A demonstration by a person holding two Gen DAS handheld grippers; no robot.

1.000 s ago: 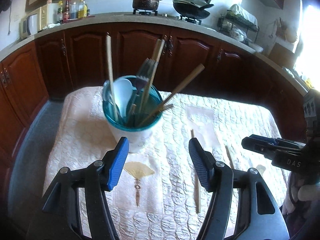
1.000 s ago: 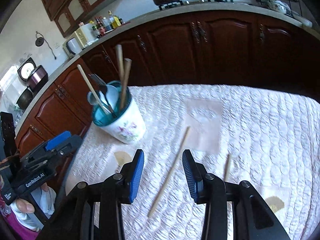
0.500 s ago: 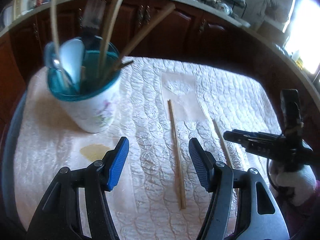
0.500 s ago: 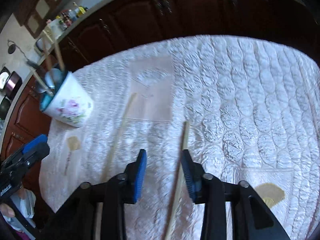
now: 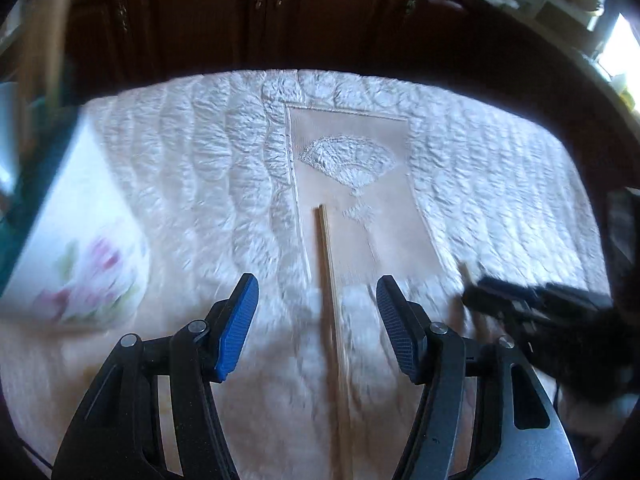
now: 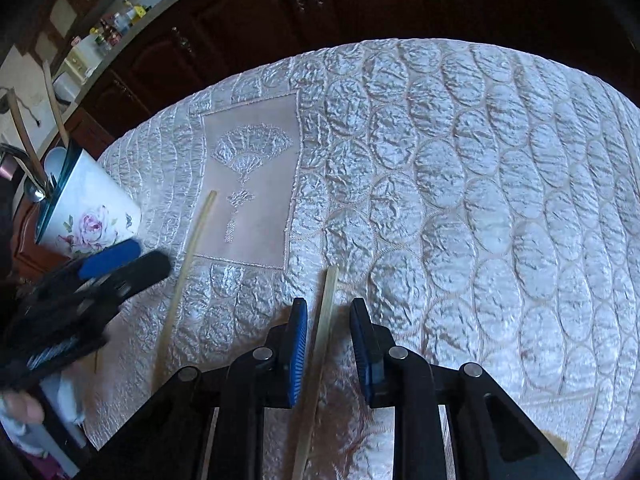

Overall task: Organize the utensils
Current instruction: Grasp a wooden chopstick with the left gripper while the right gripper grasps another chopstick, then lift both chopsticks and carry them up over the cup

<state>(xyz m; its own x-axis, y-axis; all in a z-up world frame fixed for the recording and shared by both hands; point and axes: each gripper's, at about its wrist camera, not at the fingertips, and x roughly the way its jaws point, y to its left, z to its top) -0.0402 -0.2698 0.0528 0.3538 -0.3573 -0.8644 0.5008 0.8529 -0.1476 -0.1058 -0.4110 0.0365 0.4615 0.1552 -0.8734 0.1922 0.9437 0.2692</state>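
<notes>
Two wooden chopsticks lie on the quilted white tablecloth. My left gripper (image 5: 318, 312) is open, low over the left chopstick (image 5: 329, 280), which runs between its blue pads. My right gripper (image 6: 329, 330) is open, its pads on either side of the right chopstick (image 6: 325, 320), not touching it. The left chopstick also shows in the right wrist view (image 6: 188, 256). A floral white cup with a teal inside (image 6: 90, 216) holds several utensils at the table's left; it is blurred in the left wrist view (image 5: 76, 248).
The tablecloth (image 6: 460, 184) has a beige panel with an embroidered fan (image 6: 250, 184). Dark wooden cabinets (image 6: 340, 4) stand behind the table. Each gripper shows at the edge of the other's view: the right (image 5: 532, 304), the left (image 6: 92, 280).
Both grippers have dropped toward the table and moved forward. The left one swung right from the cup to over the left chopstick. The right one now straddles the right chopstick.
</notes>
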